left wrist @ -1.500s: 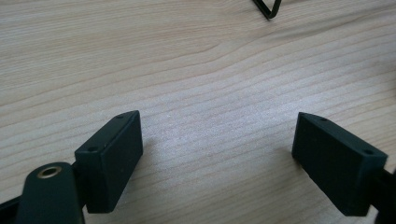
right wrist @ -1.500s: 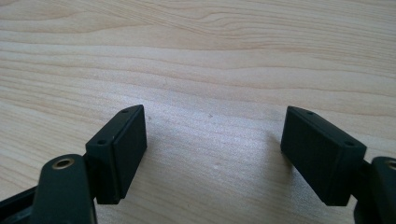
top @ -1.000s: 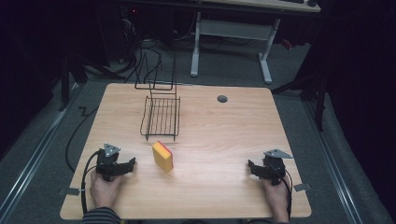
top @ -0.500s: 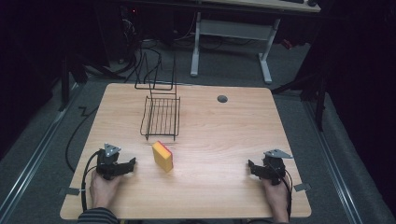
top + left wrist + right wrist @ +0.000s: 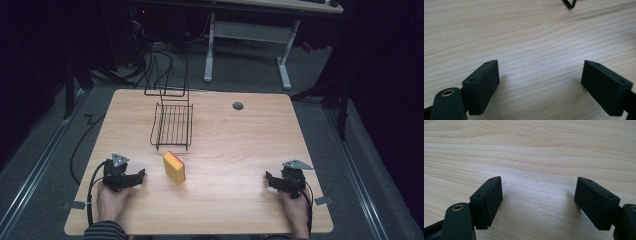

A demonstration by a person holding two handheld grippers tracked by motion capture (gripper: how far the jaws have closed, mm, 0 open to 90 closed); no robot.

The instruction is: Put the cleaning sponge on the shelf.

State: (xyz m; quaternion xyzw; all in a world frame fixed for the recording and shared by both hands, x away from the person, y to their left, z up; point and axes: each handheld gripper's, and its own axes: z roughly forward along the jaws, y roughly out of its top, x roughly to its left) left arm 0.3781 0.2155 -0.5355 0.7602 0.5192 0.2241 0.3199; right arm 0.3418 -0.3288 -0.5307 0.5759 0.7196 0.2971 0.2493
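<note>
Dark floor ringed the pale wood-grain tabletop (image 5: 240,150). Near its front left corner our left tool (image 5: 131,179) had just been opening, nothing between its jaws; we judged a reach next. Mid-front stood the yellow, red-faced sponge block (image 5: 174,167), before the wire rack (image 5: 173,126). Right tool (image 5: 271,181) was released.

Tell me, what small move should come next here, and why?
Probably slide the left gripper toward the yellow sponge. Its jaws have just been opening, with bare table between them, and the sponge is the closest thing, lying untouched in front of the wire rack.
</note>
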